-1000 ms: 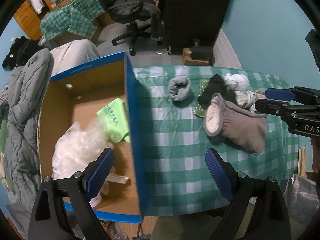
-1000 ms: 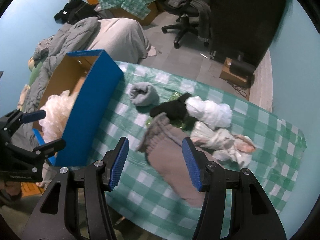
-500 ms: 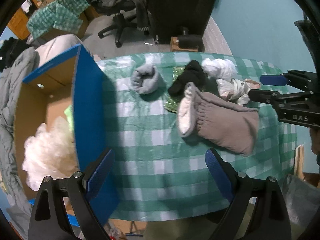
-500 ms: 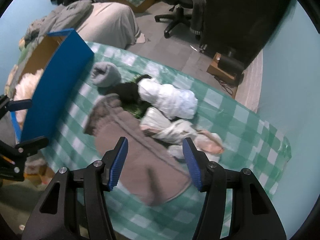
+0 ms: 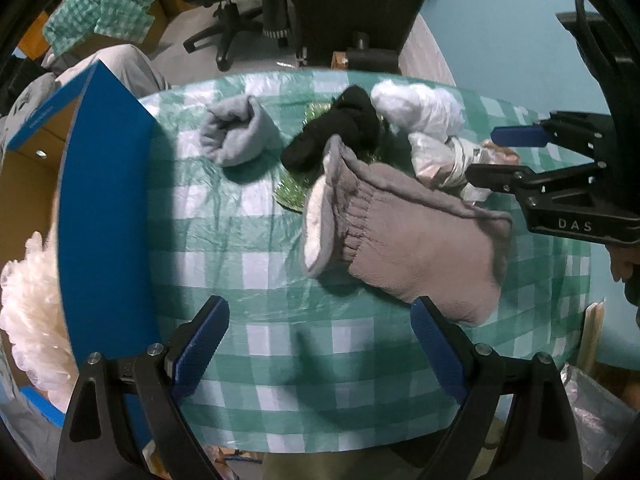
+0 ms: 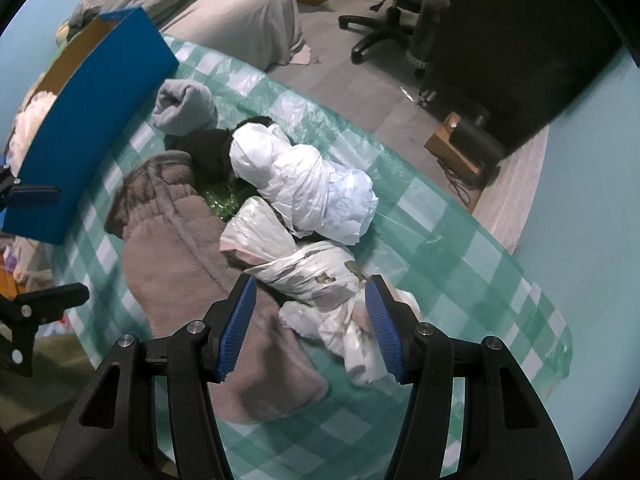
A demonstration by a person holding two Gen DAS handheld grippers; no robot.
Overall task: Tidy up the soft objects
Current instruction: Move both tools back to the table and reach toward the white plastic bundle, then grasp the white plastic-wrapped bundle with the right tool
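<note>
The right gripper (image 6: 306, 322), jaws spread and empty, has advanced over the crumpled plastic bag (image 6: 316, 272) beside the brown slipper sock (image 6: 188, 264), probably next for the blue box (image 6: 92, 128); the left gripper (image 5: 320, 344) hangs spread, holding nothing.

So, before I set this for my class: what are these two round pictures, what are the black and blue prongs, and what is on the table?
No robot is involved. A person holds a two-finger grabbing tool in each hand, and a fisheye camera on each tool looks forward along its fingers, which is why the pictures are round. One picture is from the left tool, the other from the right tool; the prongs are their blue-padded fingers. Both tools are open and hold nothing.

On the checked tablecloth lie soft things: a large brown sock, a rolled grey sock, a black sock, a white bundle and a crumpled plastic bag, which sits between the right tool's fingers. A blue box at the left holds something white and fluffy. The task is organizing the soft objects.
</note>
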